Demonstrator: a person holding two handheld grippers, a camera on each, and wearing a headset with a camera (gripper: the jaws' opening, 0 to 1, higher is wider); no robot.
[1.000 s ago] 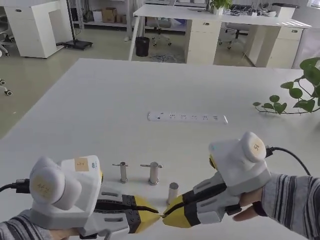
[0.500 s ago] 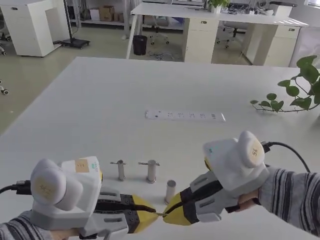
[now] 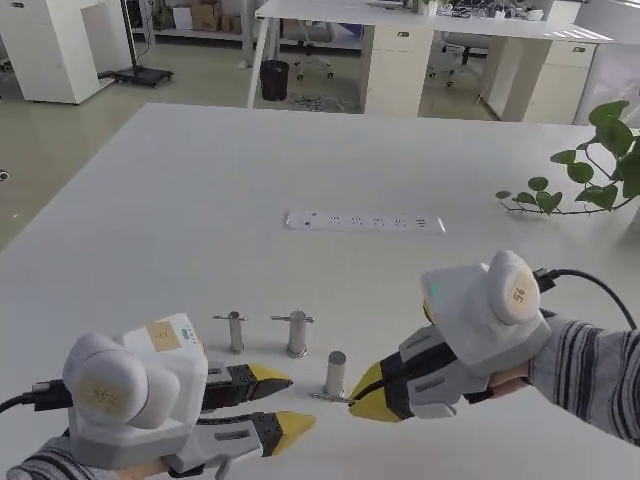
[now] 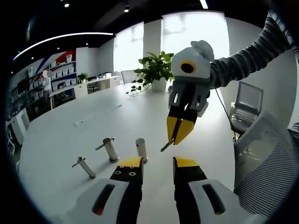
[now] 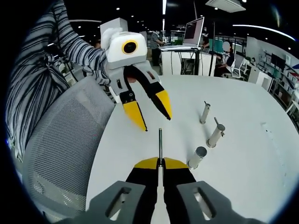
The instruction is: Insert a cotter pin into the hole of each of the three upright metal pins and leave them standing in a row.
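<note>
White table [image 3: 200, 200] runs out toward an office of desks and chairs, with a power strip [image 3: 362, 222] well beyond both tongs and a leafy plant [image 3: 600, 160] off past the right ones. The left tongs [image 3: 295, 400] lie level, the hand behind them cut off by the frame's lower edge, jaws parted and holding nothing. The right tongs [image 3: 356, 399] angle down toward them from a striped sleeve [image 3: 590, 370], clamped on a thin cotter pin [image 3: 328, 398] that juts from the tips. Just beside those tips stands the bare metal pin [image 3: 336, 372]. Beyond the left tongs stand two more metal pins [image 3: 296, 332], each with a crosspiece. The cotter pin seems clear of the bare metal pin, though it is too thin to be sure.
</note>
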